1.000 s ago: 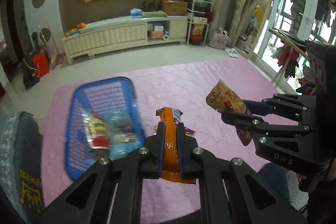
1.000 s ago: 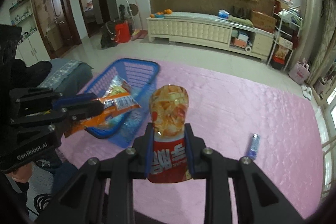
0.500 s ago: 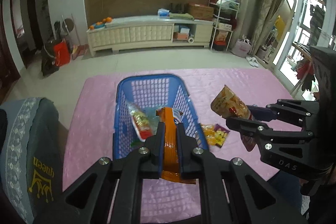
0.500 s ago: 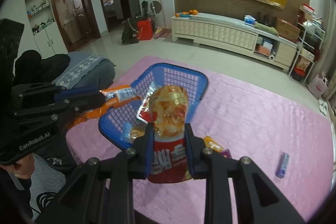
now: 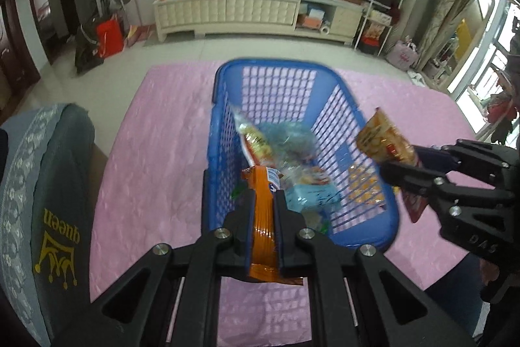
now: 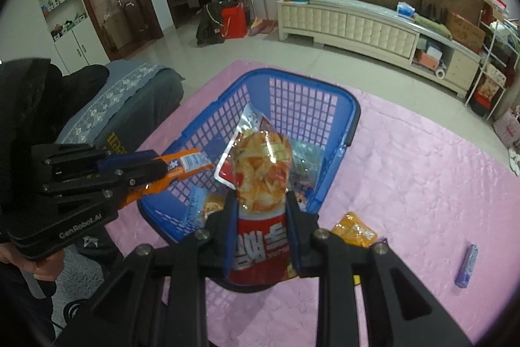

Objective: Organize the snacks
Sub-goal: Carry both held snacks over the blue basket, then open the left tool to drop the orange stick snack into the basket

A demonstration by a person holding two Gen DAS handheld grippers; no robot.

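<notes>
With the left tongs [image 5: 264,210] clamped on an orange packet [image 5: 263,217] and the right tongs [image 6: 261,218] on a red chip bag [image 6: 261,181] above the blue basket [image 5: 269,67], releasing both together risks a bag bouncing off the rim onto the pink mat [image 6: 422,168]

Open top of blue basket [image 5: 338,90] unobstructed from above; floor of basket partly covered by snack packets [image 5: 279,152]

Far half of basket, upper centre of left wrist frame, seen bare

Pink mat [image 6: 422,178] at right of right wrist frame largely free, broken only by yellow packet [image 6: 354,228] just beside basket and purple tube [image 6: 467,265] well apart at lower right

Grey cushioned seat [image 5: 48,184] blocks lower left
</notes>
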